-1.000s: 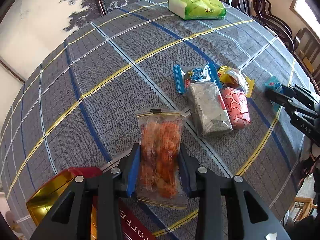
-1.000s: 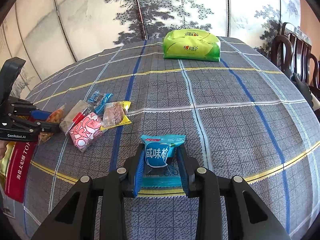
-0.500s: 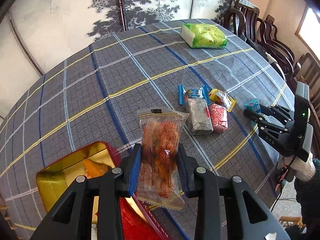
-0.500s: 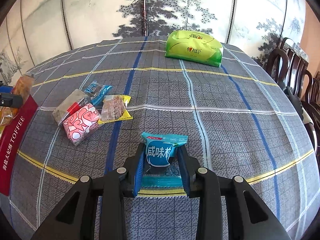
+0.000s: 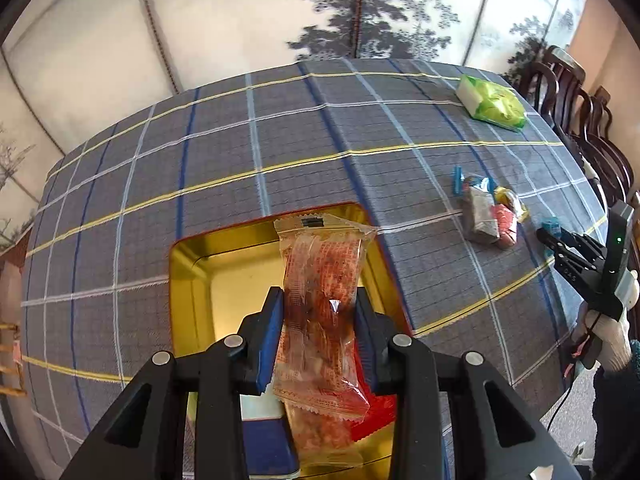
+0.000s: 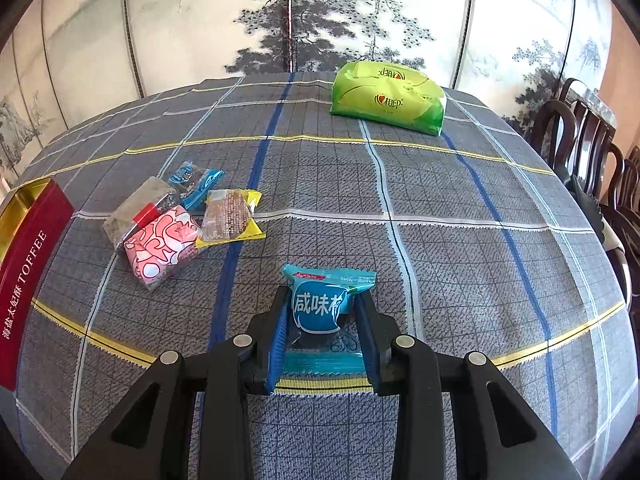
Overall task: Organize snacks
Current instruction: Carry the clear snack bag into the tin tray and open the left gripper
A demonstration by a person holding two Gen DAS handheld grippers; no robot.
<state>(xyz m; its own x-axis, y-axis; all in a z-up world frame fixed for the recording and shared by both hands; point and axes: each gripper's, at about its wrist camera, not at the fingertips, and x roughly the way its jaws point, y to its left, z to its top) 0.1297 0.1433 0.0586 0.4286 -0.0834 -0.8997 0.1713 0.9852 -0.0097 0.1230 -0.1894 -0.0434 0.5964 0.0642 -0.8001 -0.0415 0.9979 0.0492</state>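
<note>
Snack packet of clear crinkly plastic with orange-red pieces (image 5: 320, 300): light, limp, crushable; left gripper (image 5: 318, 334) jaws pinch its middle above the gold tin (image 5: 192, 280); right gripper (image 6: 324, 334) jaws clench a blue sachet (image 6: 320, 306).

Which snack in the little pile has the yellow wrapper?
The yellow-edged packet with a brown bar showing through. It lies at the pile's right end, beside the pink swirly packet; the others are blue and grey.

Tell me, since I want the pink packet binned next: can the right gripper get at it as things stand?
Probably not yet: the right gripper is shut on the teal snack packet. The pink packet lies uncovered on top, leaning on a grey packet.
</note>
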